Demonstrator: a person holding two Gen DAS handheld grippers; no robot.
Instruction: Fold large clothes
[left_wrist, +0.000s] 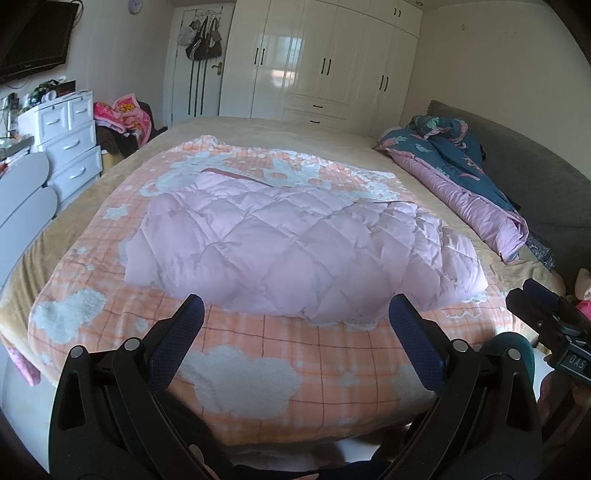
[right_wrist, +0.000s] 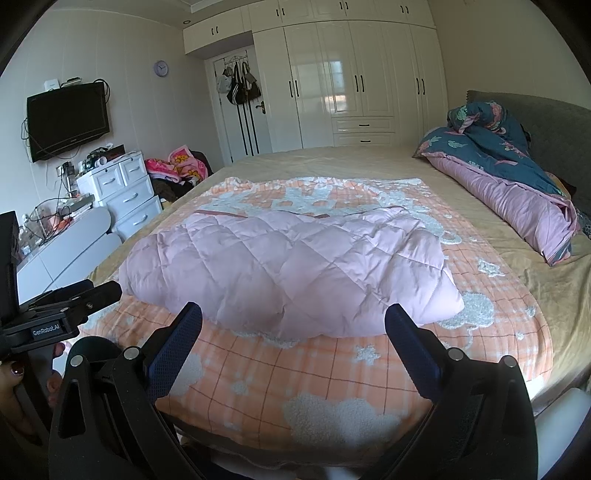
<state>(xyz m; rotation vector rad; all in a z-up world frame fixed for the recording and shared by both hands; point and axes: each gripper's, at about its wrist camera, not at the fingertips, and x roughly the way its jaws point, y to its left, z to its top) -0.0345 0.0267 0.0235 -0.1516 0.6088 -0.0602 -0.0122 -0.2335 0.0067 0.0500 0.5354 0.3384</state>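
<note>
The pink quilted coat (left_wrist: 295, 243) lay spread across the middle of the orange checked blanket (left_wrist: 258, 354) on the bed (right_wrist: 369, 162), its near edge bulging just ahead of both grippers. The left gripper (left_wrist: 295, 314) and the right gripper (right_wrist: 293, 321) hung short of it, jaws spread wide and holding nothing. The coat looked puffy and light, soft enough to sag wherever it was lifted, and its smooth shell would probably slip between the pads (a thin pinch of the outer layer alone might pull free). The better hold seemed to be the thick rounded near edge, one gripper toward each end, biting through all the layers. A rumpled blue and pink duvet (right_wrist: 509, 184) sat well apart by the headboard.
</note>
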